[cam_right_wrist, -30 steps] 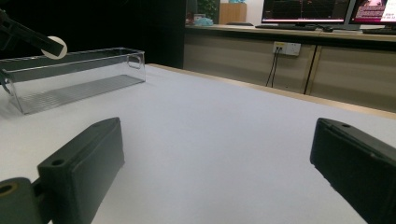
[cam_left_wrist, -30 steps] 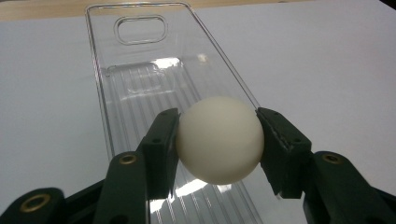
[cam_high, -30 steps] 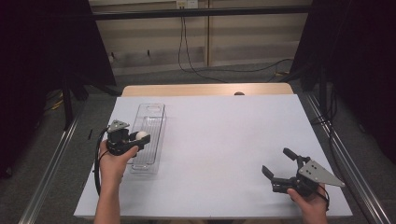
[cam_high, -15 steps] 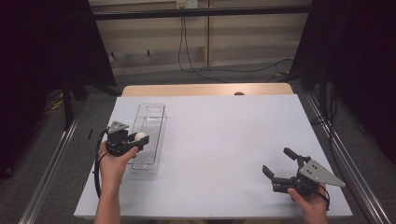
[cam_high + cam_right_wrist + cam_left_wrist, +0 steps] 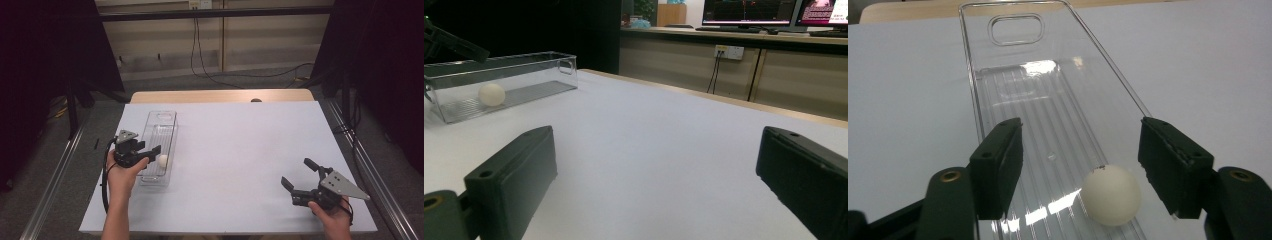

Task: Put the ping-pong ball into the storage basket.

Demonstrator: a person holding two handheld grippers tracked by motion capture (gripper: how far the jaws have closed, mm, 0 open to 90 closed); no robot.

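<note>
Worktop (image 5: 240, 145): white sheet over a wooden top; wood shows along the far edge.

Tray (image 5: 159, 147): clear plastic, long and narrow, ribbed floor, handle cut-out at its far end. Lies near the worktop's left edge, long axis running near to far.

Ball (image 5: 163, 160): white, small, resting on the tray floor towards the tray's near end, close to the right wall. Not touched by either jaw.

Left hand-held gripper (image 5: 150, 152): jaws spread wide, holding nothing; poised over the tray's near end, with the ball below and between the jaws, nearer the right one in the left gripper view.

Right hand-held gripper (image 5: 299, 178): jaws apart, empty; low over the near right corner of the worktop, well apart from the tray.

Step in hand, as judged: either taking up the ball or just having let it go. If picking, centre the jaws on the ball, lower inside the tray walls, close gently; a smooth light ball will likely squirt out of an off-centre pinch.
</note>
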